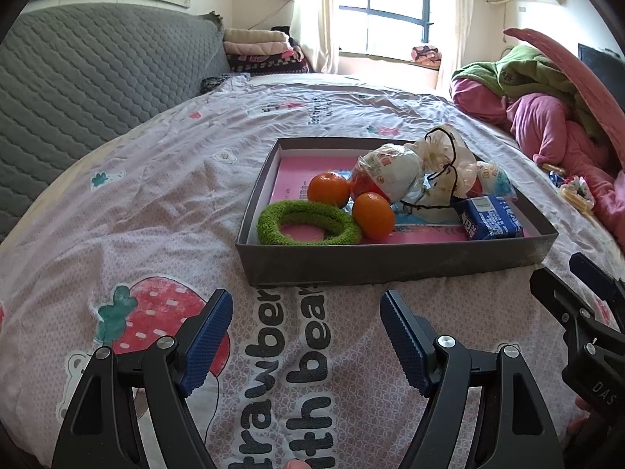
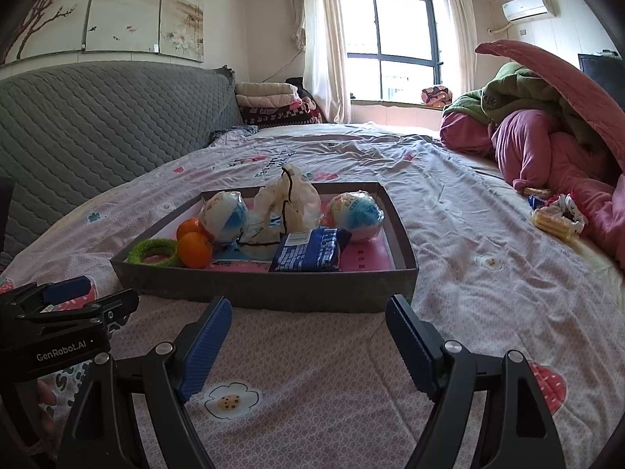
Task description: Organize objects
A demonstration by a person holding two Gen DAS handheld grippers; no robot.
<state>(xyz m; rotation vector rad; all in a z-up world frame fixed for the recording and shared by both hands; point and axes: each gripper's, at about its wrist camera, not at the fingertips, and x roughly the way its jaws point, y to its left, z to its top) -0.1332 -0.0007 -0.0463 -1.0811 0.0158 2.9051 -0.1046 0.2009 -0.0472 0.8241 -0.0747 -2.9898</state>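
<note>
Your left gripper [image 1: 304, 336] and right gripper [image 2: 308, 342] both hang spread and empty over the bedsheet [image 1: 164, 179]. Beyond them, the box [image 1: 390, 260] holds a soft green ring [image 1: 308, 222], two oranges [image 1: 373, 215] that may roll; pinch across the middle. Crinkly bags [image 1: 441, 156] hide what lies behind

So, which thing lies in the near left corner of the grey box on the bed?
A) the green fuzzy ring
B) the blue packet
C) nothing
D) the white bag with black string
A: the green fuzzy ring lies flat in the near left corner of the grey box, beside two oranges; the blue packet is toward the right.
</note>
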